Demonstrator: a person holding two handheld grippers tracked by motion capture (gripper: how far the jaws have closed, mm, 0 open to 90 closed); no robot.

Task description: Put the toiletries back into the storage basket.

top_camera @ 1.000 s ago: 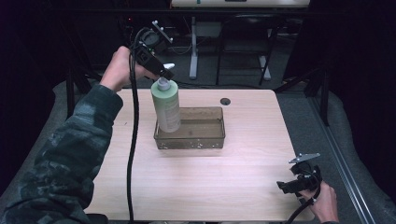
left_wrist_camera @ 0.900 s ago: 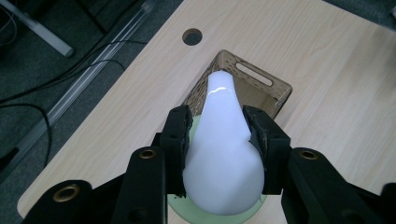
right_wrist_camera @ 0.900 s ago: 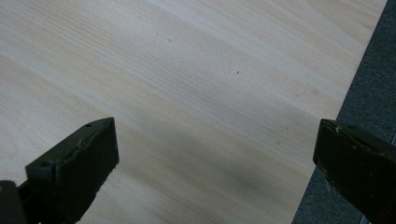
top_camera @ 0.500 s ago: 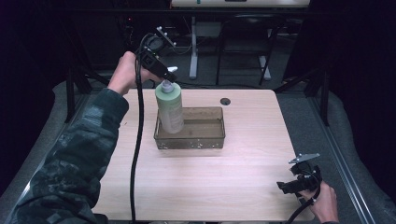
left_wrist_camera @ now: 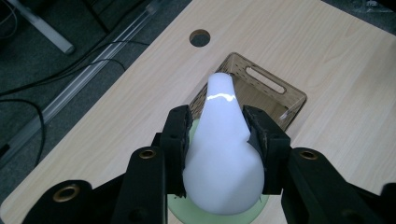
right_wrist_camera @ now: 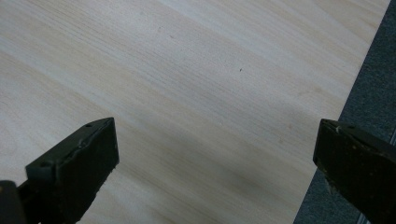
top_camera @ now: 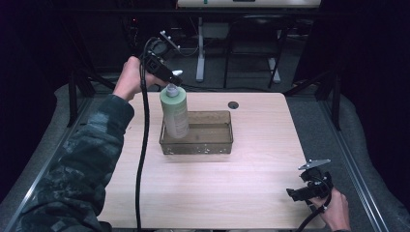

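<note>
We see a dark room around a brightly lit table (top_camera: 241, 179); glare streaks the white pump cap (left_wrist_camera: 223, 140), and the near jaws blur.

The tray's (top_camera: 212, 145) front wall hides the bottle's (top_camera: 175, 113) base.

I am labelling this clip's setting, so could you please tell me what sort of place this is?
Probably a lab or recording workspace, not a home: a bare wooden table with a cable hole, dark surroundings with equipment stands behind, and a cabled left gripper holding a bottle.
</note>
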